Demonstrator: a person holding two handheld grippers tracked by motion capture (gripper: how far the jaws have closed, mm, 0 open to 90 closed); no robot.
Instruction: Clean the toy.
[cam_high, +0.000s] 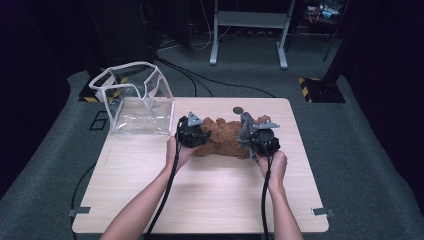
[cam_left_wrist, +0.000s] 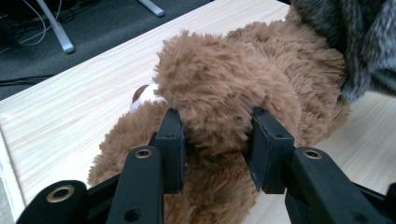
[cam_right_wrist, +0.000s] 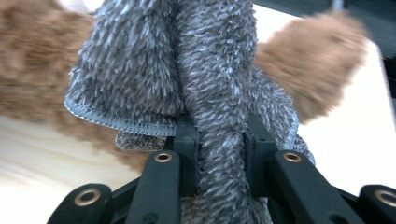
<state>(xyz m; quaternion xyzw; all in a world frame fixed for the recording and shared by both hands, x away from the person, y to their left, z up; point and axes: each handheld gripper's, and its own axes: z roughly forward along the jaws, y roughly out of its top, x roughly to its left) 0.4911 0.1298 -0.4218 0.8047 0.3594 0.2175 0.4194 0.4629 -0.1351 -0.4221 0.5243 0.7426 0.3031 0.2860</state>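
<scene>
The bench (cam_high: 210, 190) carries a bag (cam_high: 137, 100) and a bear (cam_high: 222, 137), partly hidden by both grippers. Brown plush is clamped by the left gripper (cam_left_wrist: 217, 144); a grey cloth (cam_right_wrist: 187, 70) fold is pinched by the right gripper (cam_right_wrist: 222, 154).

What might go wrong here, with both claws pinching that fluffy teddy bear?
The left gripper squeezes only a tuft of the teddy bear, so the soft fur could slip out if it is lifted. The right gripper pinches a fold of the grey cloth, which might pull off or stretch rather than move the bear. If the toy is meant for the clear bag, its floppy rim could fold or be pushed along the table.
</scene>
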